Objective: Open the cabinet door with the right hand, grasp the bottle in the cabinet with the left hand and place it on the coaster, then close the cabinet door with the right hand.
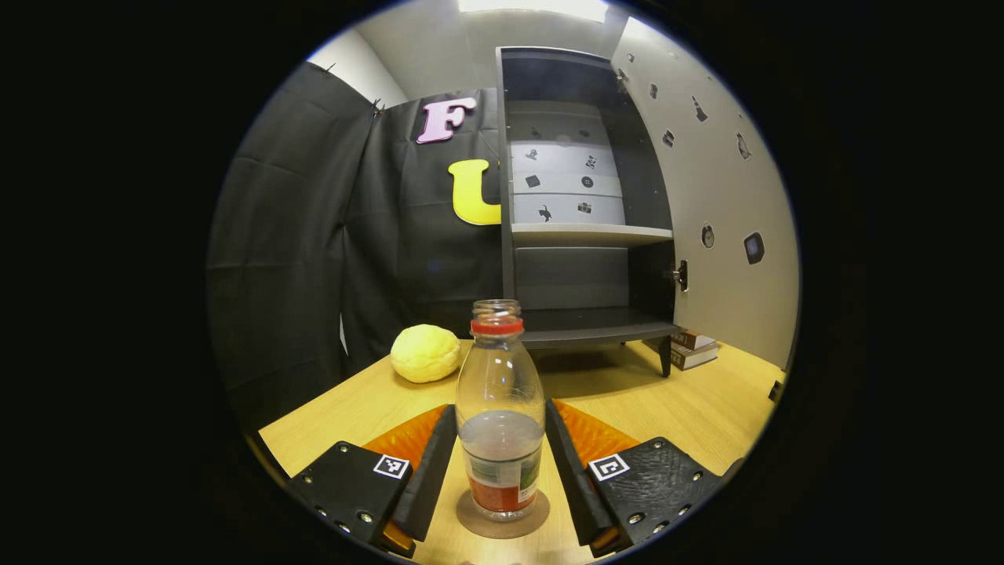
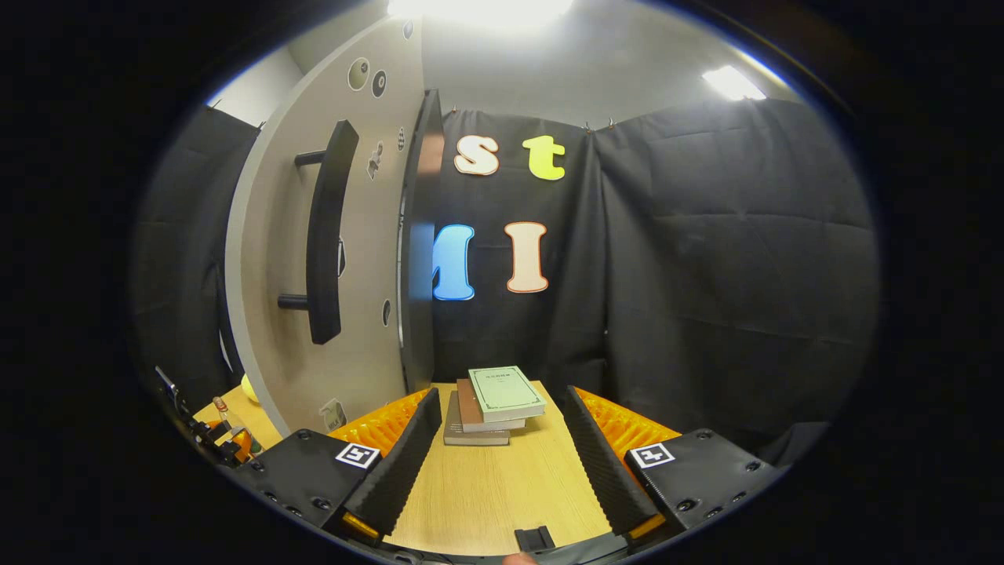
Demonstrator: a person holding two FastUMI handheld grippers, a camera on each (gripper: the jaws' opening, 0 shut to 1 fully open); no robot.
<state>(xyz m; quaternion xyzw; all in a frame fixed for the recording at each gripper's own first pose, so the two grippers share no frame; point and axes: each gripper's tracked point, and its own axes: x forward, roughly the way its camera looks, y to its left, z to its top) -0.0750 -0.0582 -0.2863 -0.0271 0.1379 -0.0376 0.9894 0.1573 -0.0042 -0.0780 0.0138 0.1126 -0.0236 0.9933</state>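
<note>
A clear bottle with a red neck ring and no cap stands upright on a round brown coaster on the wooden table. My left gripper is around it, both fingers against its sides. Behind it the dark cabinet stands open, its shelves bare, with the grey door swung out to the right. In the right gripper view the door's outer face and its long black handle rise at the left. My right gripper is open, below and to the right of the handle, holding nothing.
A yellow round lump lies on the table left of the cabinet. A stack of books sits ahead of the right gripper beside the door's edge, also seen under the door. Black cloth walls enclose the table.
</note>
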